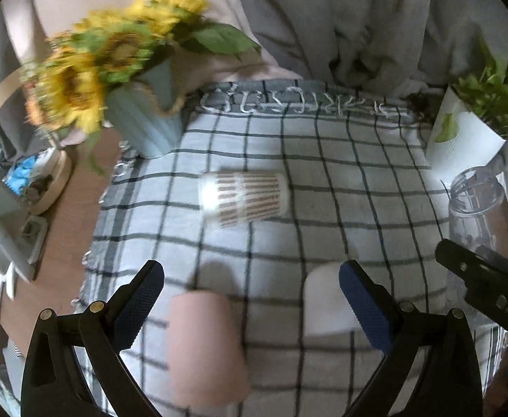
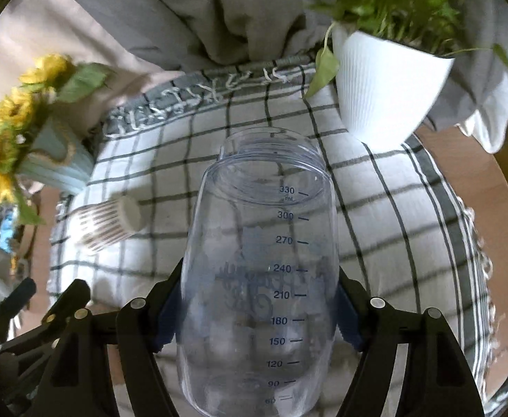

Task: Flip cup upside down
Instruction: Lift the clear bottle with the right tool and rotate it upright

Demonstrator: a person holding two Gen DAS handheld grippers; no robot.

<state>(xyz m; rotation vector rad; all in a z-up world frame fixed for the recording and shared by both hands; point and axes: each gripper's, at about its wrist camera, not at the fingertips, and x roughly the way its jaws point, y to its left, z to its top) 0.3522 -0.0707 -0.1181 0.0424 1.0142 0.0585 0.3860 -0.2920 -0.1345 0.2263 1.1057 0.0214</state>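
Left wrist view: left gripper (image 1: 252, 290) spread wide, nothing between its blue pads (image 1: 139, 299); it hangs above the checked cloth (image 1: 323, 160); a pink cup (image 1: 205, 351) stands just below and between the fingers, a white cup (image 1: 326, 299) beside the right-hand pad, neither clearly touched; a striped cup (image 1: 245, 199) lies on its side mid-cloth, well apart from both; sunflowers in a pale blue vase (image 1: 146, 121) at the far left corner; white plant pot (image 1: 462, 142) at far right; the clear measuring cup (image 1: 479, 222) shows at the right edge with the right gripper's finger in front of it.

Right wrist view: right gripper (image 2: 257, 312) closed around the clear measuring cup (image 2: 257, 278), pads pressed on both sides of its lower body; the cup is lifted off the cloth, mouth pointing away from the camera, scale printed 60 to 330; striped cup (image 2: 109, 224) lying at left; vase (image 2: 54, 166) far left; white pot (image 2: 385, 87) upper right.
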